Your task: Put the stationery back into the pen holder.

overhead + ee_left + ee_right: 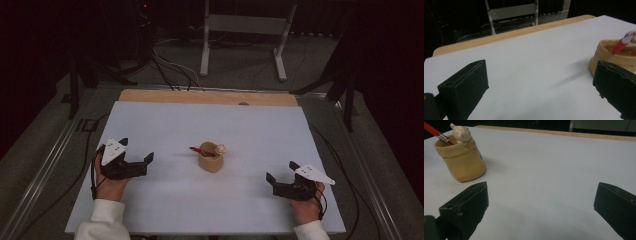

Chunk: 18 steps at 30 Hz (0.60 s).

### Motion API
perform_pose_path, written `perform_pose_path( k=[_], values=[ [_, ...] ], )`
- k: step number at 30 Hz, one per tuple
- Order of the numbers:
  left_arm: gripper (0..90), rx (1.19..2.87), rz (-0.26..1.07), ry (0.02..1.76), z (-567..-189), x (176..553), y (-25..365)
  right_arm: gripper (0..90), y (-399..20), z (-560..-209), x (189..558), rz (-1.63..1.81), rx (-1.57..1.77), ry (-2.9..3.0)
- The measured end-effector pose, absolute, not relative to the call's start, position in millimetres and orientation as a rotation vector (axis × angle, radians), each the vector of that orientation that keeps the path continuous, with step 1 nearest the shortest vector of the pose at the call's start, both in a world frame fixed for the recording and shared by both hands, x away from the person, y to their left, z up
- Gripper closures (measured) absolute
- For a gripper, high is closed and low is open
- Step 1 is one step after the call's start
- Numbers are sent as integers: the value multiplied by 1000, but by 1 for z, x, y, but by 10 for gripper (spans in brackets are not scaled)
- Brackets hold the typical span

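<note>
Resting wide open and empty, the left gripper [148, 159] and right gripper [270, 178] flanked the tan ceramic cup [210, 160] holding a red pen [203, 151] mid-desk.

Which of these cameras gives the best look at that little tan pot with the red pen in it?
The right gripper view: the tan pot shows whole, with its small animal figure and the red pen. The left gripper view has it cut by the edge and partly behind a jaw. The high view shows it whole but small.
</note>
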<state>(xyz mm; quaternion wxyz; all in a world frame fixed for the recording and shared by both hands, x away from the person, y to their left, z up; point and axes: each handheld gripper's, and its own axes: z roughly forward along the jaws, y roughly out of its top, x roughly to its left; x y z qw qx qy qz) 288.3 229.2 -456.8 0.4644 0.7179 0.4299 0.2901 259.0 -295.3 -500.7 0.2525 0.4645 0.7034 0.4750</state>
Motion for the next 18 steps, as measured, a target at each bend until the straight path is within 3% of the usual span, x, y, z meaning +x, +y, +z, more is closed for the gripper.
perform_pose_path(
  k=[18],
  values=[
    [5,1701,746,1096,-487,260,243,0,-296,-499,253,1302,1255,1915]
  ],
)
